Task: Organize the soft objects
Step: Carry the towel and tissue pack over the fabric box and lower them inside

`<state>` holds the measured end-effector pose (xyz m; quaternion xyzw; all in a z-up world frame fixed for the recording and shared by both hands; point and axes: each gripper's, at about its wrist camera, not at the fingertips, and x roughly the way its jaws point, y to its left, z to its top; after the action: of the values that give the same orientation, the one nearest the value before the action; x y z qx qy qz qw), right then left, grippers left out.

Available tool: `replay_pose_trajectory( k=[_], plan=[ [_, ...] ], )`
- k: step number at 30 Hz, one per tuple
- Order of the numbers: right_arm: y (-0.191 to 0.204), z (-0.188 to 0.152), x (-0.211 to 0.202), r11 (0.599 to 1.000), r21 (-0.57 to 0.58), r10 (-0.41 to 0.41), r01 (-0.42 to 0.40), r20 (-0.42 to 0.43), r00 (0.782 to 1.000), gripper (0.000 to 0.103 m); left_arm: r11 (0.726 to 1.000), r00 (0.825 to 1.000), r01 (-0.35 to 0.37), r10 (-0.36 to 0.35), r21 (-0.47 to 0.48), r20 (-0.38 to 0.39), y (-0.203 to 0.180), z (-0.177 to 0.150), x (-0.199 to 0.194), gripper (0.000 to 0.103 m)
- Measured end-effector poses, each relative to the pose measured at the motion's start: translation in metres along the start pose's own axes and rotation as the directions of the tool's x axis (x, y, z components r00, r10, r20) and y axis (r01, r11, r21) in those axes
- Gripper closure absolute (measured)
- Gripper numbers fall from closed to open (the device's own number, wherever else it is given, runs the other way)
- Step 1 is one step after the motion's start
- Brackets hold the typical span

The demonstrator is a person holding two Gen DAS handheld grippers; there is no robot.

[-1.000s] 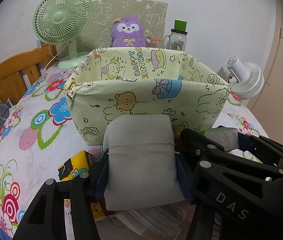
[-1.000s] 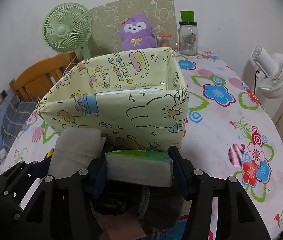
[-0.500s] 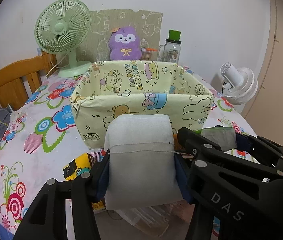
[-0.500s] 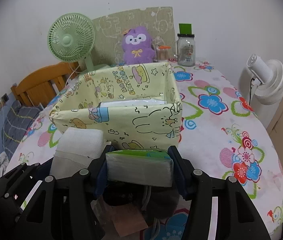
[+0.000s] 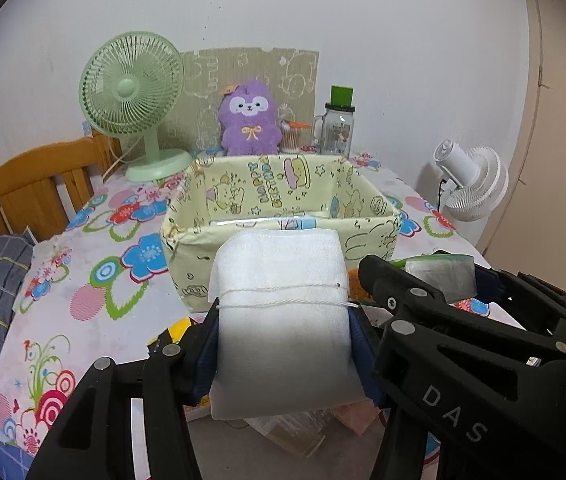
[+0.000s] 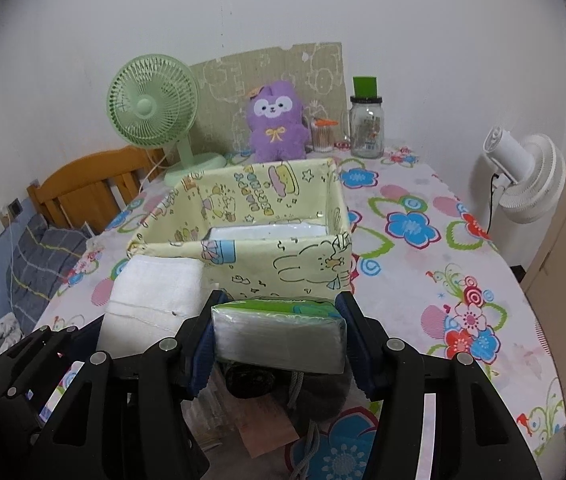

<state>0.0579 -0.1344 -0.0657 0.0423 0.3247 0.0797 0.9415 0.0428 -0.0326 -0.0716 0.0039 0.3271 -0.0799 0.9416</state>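
Grippers each hold one soft thing above the near edge of the table. The left gripper (image 5: 283,344) is clamped on a folded white towel (image 5: 283,312) tied round with a thin string; its blue pads press both flanks, and the towel stands upright between them, its top rising in front of the box. The right gripper (image 6: 279,344) is closed on a tissue pack (image 6: 279,334) with a green top, lying flat and wedged crosswise between the pads. In the left wrist view that pack shows just to the right of the towel; the two grippers are side by side, close but apart.

Ahead of both stands the yellow cartoon-print box (image 6: 283,256), open at the top, its near wall just beyond the held items. A white plastic-wrapped pack (image 6: 267,234) already lies inside along the near wall; the rest of the interior looks free. The flowered tablecloth (image 6: 423,280) is bare to the right of the box and also to its left. Behind the box stand a green fan (image 5: 135,100), a purple plush toy (image 5: 249,120) and a glass jar (image 6: 367,128); a white fan (image 6: 531,180) stands off the table's right edge. Below the grippers lies a clutter of dark and wrapped items that I cannot make out.
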Motion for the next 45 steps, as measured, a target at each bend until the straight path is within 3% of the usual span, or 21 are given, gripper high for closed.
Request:
replay_pose_trajectory(
  k=[24,45],
  plan=[
    [0.010,0.031,-0.022,0.999,-0.025,-0.033,0.035,0.083,0.996,0.044,1.000,0.996,-0.011,0.009,0.015,0.094,0.003,0.028,-0.021,0.044],
    [0.006,0.063,0.008,0.999,-0.024,-0.039,0.042,0.105,0.994,0.044,0.999,0.993,-0.032,0.030,0.013,0.115,0.009,0.060,0.007,0.044]
  ],
)
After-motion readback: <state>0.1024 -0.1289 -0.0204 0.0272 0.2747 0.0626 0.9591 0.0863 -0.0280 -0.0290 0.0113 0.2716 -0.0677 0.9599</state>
